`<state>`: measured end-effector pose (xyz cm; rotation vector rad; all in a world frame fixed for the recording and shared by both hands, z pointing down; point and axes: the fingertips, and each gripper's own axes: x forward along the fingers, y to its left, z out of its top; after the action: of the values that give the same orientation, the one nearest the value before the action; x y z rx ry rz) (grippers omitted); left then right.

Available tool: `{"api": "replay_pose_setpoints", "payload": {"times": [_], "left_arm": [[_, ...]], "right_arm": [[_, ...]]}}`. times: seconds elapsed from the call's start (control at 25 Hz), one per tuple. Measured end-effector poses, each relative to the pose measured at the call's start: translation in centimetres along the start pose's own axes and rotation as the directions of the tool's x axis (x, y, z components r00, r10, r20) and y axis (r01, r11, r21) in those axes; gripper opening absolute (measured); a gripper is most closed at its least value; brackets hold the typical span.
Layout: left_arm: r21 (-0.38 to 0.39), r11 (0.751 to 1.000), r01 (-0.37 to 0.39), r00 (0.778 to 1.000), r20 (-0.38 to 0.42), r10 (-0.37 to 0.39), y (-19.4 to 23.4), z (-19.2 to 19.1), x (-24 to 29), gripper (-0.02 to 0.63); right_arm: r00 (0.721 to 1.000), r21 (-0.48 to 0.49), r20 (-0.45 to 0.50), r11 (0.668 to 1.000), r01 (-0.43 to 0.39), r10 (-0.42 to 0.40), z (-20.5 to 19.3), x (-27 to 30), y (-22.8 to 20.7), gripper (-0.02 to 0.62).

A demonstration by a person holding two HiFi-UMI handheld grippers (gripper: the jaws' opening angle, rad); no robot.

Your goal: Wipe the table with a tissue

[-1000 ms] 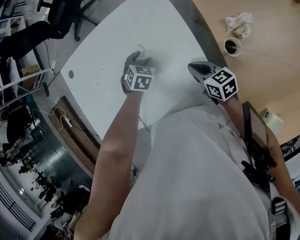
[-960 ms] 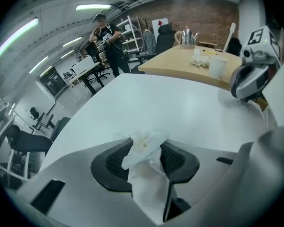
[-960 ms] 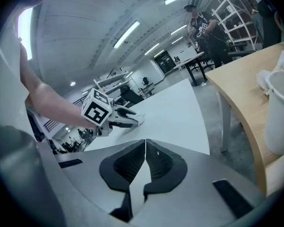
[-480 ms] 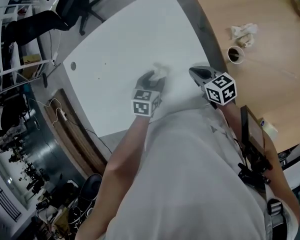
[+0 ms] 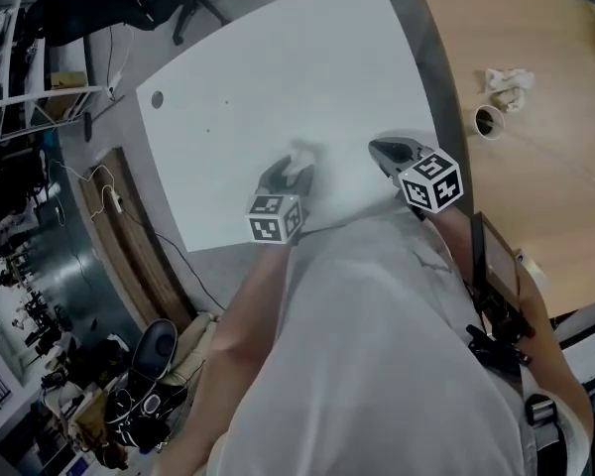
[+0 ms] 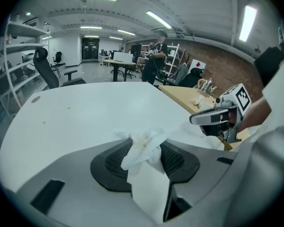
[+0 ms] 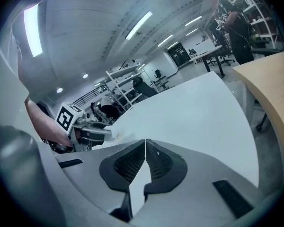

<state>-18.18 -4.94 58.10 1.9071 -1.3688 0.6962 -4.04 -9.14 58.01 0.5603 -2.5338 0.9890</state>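
Over the white table (image 5: 278,67), left claw (image 5: 284,176) tilts down, pinching tissue (image 5: 300,157)

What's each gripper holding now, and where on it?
Left gripper pinches the tissue around its bunched middle, a crumpled end poking past the tips. Right gripper is shut, holding nothing.

The white table (image 5: 278,77) looked smooth and matt. The tissue (image 6: 139,152) was crumpled paper. At three o'clock, the other tabletop (image 5: 555,196) showed pale wood. The left gripper (image 6: 146,141) was matt grey plastic, its pads (image 6: 114,163) ribbed black.
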Motion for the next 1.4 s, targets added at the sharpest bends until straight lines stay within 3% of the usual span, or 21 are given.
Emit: {"api": "replay_pose_setpoints", "payload": {"times": [0.16,0.36,0.6,0.68,0.88,1.0,1.08,1.12,1.2,1.32,1.4], "left_arm": [[0.127,0.992,-0.006,0.999,-0.031,0.01,1.7,-1.3,0.3,0.159],[0.254,0.967,0.003,1.0,-0.025,0.004,3.7,3.1,4.0,0.159],[0.462,0.883,0.088,0.996,-0.052,-0.073,0.1,9.0,10.0,0.158],[0.533,0.84,0.103,0.994,-0.092,-0.064,-0.9,9.6,11.8,0.159],[0.716,0.689,0.113,0.99,-0.136,-0.021,-3.0,8.5,13.3,0.158],[0.791,0.588,0.169,0.984,-0.165,-0.061,-5.2,6.8,12.5,0.158],[0.812,0.539,0.222,0.975,-0.2,-0.1,-6.7,5.3,11.7,0.158],[0.809,0.532,0.252,0.968,-0.221,-0.122,-7.3,4.5,11.3,0.158],[0.761,0.555,0.337,0.941,-0.284,-0.182,-8.2,2.8,10.1,0.158],[0.631,0.621,0.465,0.884,-0.368,-0.288,-8.7,1.1,8.1,0.158],[0.563,0.678,0.473,0.879,-0.346,-0.327,-7.8,0.8,7.0,0.159]], "right_arm": [[1.0,-0.034,-0.014,0.999,0.013,-0.013,0.2,1.5,1.1,0.017],[0.998,-0.044,-0.007,0.997,0.065,-0.065,0.8,1.0,2.5,0.017],[0.984,0.082,0.028,0.981,0.175,-0.178,-1.4,-2.0,2.2,0.017],[0.977,0.114,0.033,0.972,0.206,-0.211,-2.1,-3.0,2.1,0.017],[0.962,0.154,0.029,0.952,0.264,-0.271,-3.8,-4.7,1.7,0.017],[0.961,0.151,0.025,0.951,0.269,-0.276,-3.9,-4.3,2.0,0.017],[0.964,0.13,0.019,0.957,0.26,-0.265,-3.6,-3.5,2.5,0.017],[0.967,0.117,0.015,0.961,0.252,-0.255,-3.4,-2.9,2.9,0.017],[0.972,0.085,0.004,0.969,0.233,-0.234,-3.0,-1.9,3.8,0.017],[0.978,0.043,-0.017,0.977,0.21,-0.209,-2.5,-0.6,5.0,0.017],[0.98,0.021,-0.029,0.98,0.199,-0.198,-2.2,0.4,5.7,0.017]]}}
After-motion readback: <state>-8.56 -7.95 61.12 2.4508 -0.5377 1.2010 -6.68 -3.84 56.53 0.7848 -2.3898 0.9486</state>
